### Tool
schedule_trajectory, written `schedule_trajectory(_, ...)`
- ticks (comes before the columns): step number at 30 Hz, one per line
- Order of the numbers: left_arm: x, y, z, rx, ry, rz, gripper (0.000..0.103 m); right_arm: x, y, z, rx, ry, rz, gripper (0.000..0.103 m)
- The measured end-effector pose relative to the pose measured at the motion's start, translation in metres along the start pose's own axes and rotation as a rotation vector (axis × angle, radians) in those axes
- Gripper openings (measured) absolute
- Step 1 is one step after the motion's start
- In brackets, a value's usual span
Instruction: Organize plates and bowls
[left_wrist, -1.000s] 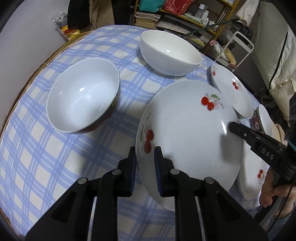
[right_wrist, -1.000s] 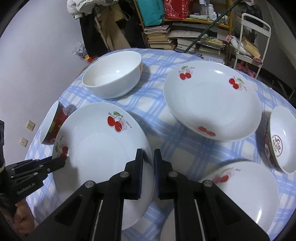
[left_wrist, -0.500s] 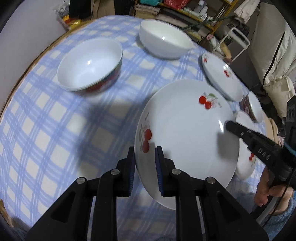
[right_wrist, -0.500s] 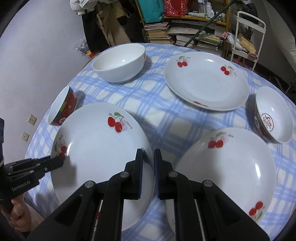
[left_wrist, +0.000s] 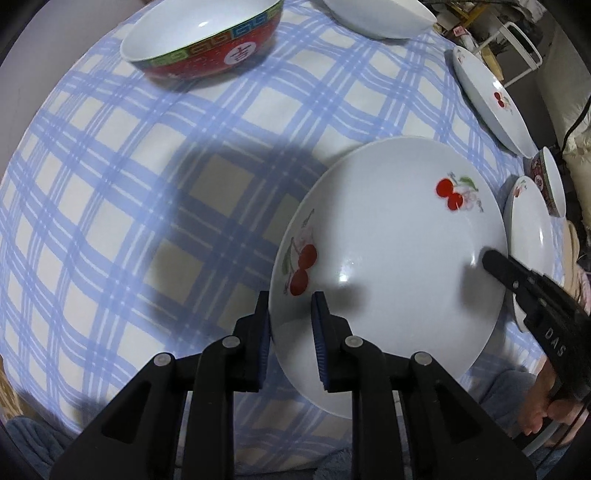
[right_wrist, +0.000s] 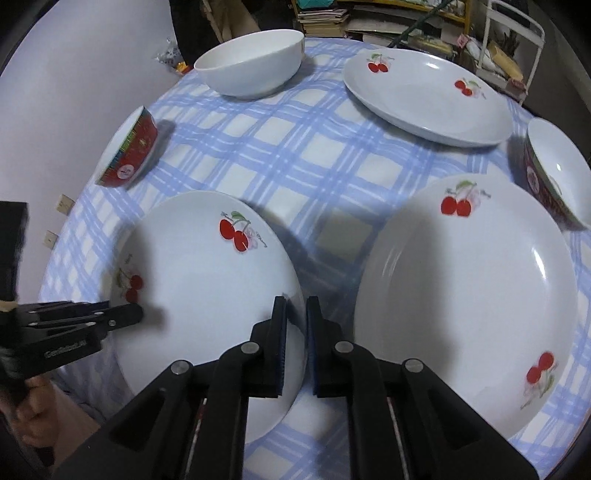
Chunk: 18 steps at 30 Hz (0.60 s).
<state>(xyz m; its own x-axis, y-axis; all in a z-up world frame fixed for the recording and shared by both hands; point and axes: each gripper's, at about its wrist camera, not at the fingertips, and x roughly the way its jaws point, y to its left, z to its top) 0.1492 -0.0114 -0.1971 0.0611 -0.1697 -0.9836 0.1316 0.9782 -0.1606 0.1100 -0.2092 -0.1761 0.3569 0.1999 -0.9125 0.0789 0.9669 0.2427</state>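
Observation:
A white plate with red cherries (left_wrist: 388, 258) hangs just above the blue checked tablecloth (left_wrist: 147, 184), its shadow falling on the cloth to the left. My left gripper (left_wrist: 290, 306) is shut on its left rim. In the right wrist view the same plate (right_wrist: 199, 288) has its right rim pinched by my right gripper (right_wrist: 295, 306). Each gripper also shows in the other's view: the right gripper (left_wrist: 495, 262) at the plate's far edge, the left gripper (right_wrist: 125, 317) at the lower left. A second cherry plate (right_wrist: 465, 295) lies just to the right.
A third cherry plate (right_wrist: 424, 99) lies at the back right, a white bowl (right_wrist: 251, 70) at the back. One red patterned bowl (right_wrist: 129, 155) stands at the left edge, another (right_wrist: 554, 173) at the right edge. Shelves and a cart stand behind the table.
Both grippers have carried the plate toward the near side of the table and a little lower. The bowls now lie farther up in both views, and the second cherry plate fills the right.

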Motion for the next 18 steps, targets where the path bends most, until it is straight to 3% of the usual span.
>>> schedule_trajectory(9, -0.001, -0.003, -0.005, 0.021, -0.004, 0.014, 0.020, 0.004, 0.001, -0.008, -0.004, 0.041, -0.027, 0.012)
schedule_trajectory(13, -0.002, -0.014, -0.004, 0.055, -0.018, 0.073, 0.023, 0.002, 0.005, -0.006, -0.042, 0.053, -0.047, 0.011)
schedule_trajectory(18, -0.015, -0.024, -0.006, 0.071, -0.090, 0.160, 0.023, -0.022, 0.007, 0.000, -0.087, -0.025, -0.103, 0.011)
